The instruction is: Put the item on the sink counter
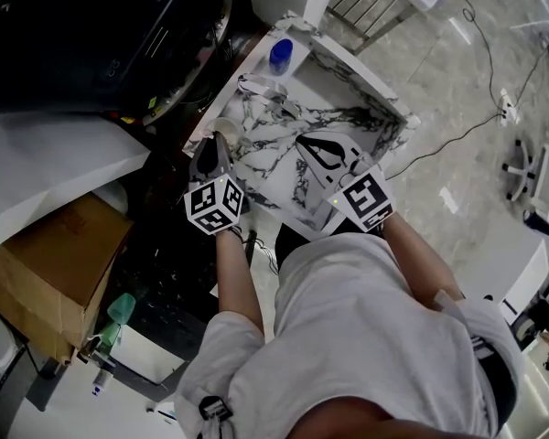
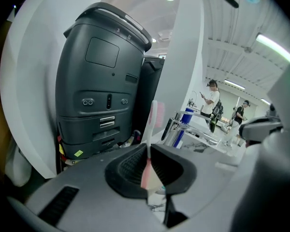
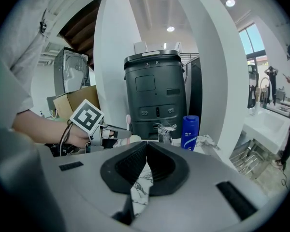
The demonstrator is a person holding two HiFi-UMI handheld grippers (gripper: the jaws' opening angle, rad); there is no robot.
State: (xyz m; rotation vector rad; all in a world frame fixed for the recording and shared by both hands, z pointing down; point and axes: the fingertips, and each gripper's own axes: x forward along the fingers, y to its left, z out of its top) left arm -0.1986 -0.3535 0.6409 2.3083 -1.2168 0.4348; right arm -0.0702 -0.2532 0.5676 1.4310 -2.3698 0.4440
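A pink toothbrush stands upright between the jaws of my left gripper, which is shut on its handle, bristle head uppermost. In the head view the left gripper hangs over the left edge of the marble sink counter; the toothbrush is hidden there. My right gripper is over the counter's middle. Its jaws are shut with nothing between them. The right gripper view shows the left gripper with the toothbrush poking up.
A blue bottle and a chrome faucet stand at the counter's far end. A tall black machine is behind the counter. A cardboard box sits to the left. People stand in the distance.
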